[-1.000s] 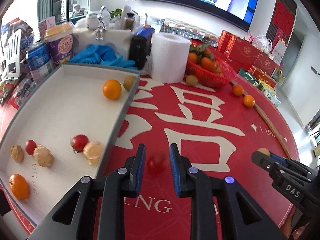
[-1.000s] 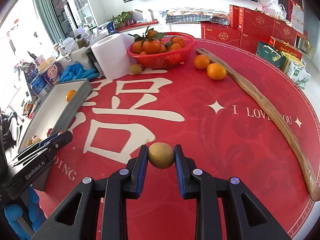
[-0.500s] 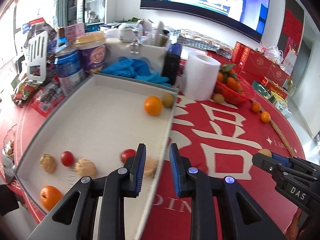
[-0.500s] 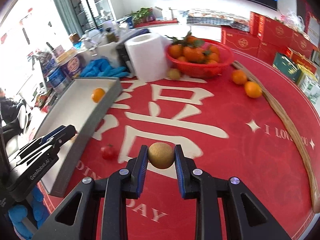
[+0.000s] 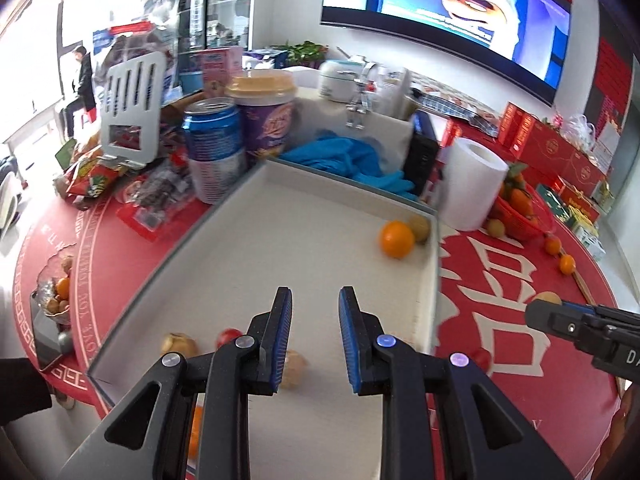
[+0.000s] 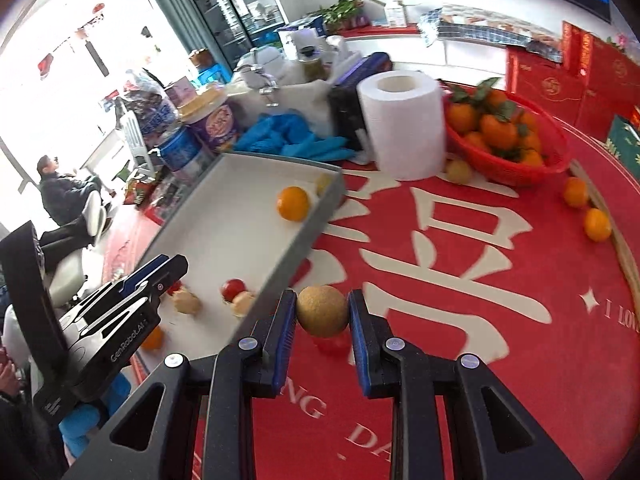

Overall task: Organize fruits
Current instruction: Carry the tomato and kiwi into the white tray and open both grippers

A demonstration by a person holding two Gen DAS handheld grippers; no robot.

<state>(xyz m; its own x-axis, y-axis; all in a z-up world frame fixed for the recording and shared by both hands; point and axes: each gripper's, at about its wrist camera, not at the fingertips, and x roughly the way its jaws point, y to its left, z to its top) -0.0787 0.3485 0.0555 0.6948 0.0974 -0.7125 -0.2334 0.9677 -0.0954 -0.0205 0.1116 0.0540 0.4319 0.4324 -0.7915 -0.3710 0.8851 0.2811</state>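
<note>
the grey tray [image 6: 320, 216] sits left of the red tablecloth [image 6: 480, 280], with an orange [image 6: 293, 203] at its far end. the right gripper [image 6: 322, 316] clamps a brown round fruit [image 6: 322, 311] just outside the tray's wall, above a cherry tomato [image 6: 332, 343]. the left gripper [image 5: 315, 320] hangs over the tray, jaws narrow and empty; released too early, the fruit could clip the wall and roll off.

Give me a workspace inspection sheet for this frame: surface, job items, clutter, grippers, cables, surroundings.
Surface: red tablecloth with white lettering.
Job's things: grey tray holds an orange, tomatoes and pale fruits; red basket of oranges; two loose oranges beside it; a cherry tomato on the cloth.
Clutter: paper roll, blue gloves, can, cup.
Grippers: right hand-held gripper shut on a brown round fruit; left hand-held gripper shut, empty, over the tray.
Cables: nothing seen.
Surroundings: wall screen, red gift boxes, seated person.
</note>
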